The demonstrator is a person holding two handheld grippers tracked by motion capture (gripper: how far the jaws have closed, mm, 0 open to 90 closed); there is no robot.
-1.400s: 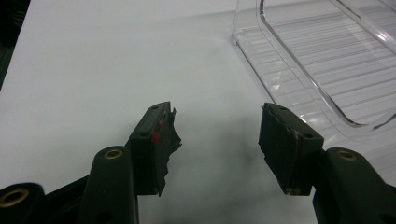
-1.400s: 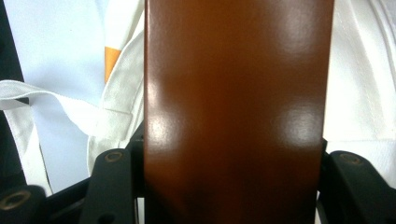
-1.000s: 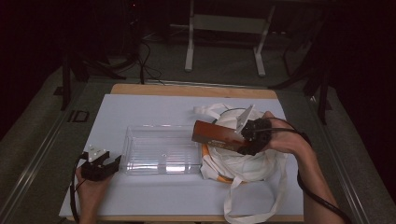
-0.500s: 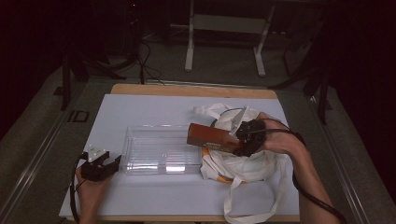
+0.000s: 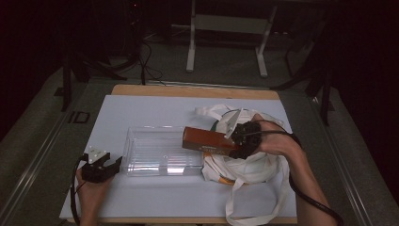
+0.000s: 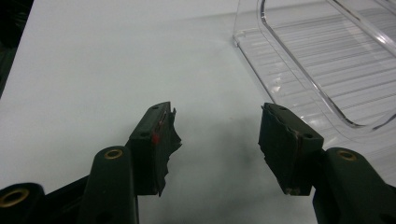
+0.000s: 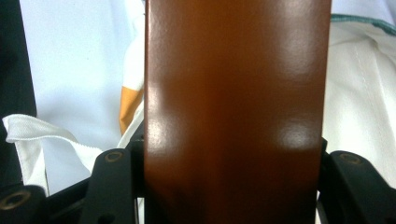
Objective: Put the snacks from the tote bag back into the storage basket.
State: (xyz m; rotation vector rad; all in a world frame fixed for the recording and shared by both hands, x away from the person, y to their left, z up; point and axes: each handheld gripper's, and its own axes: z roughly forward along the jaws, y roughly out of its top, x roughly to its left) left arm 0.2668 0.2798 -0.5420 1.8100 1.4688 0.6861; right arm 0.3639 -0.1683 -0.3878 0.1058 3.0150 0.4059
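Note:
My right gripper (image 5: pixel 237 140) is shut on a long brown box (image 5: pixel 207 140) and holds it level above the white cloth bag (image 5: pixel 254 165). The box's far end reaches over the right rim of the clear plastic tray (image 5: pixel 160 150). In the right gripper view the brown box (image 7: pixel 233 107) stands between the jaws, with the white bag (image 7: pixel 364 88) behind it. My left gripper (image 5: pixel 107 165) rests open on the white table sheet just left of the tray. In the left gripper view its fingertips (image 6: pixel 159 135) stand wide apart with nothing between them, the tray's corner (image 6: pixel 317 60) ahead to the right.
The white sheet (image 5: pixel 155 113) covers a wooden table. The bag's straps (image 5: pixel 244 207) trail toward the front edge. An orange item (image 5: pixel 221 178) peeks from under the bag. A metal stand (image 5: pixel 226 28) is on the floor beyond the table.
My right gripper has carried the brown box leftward and slightly down, from over the bag toward the tray. The left gripper has stayed put.

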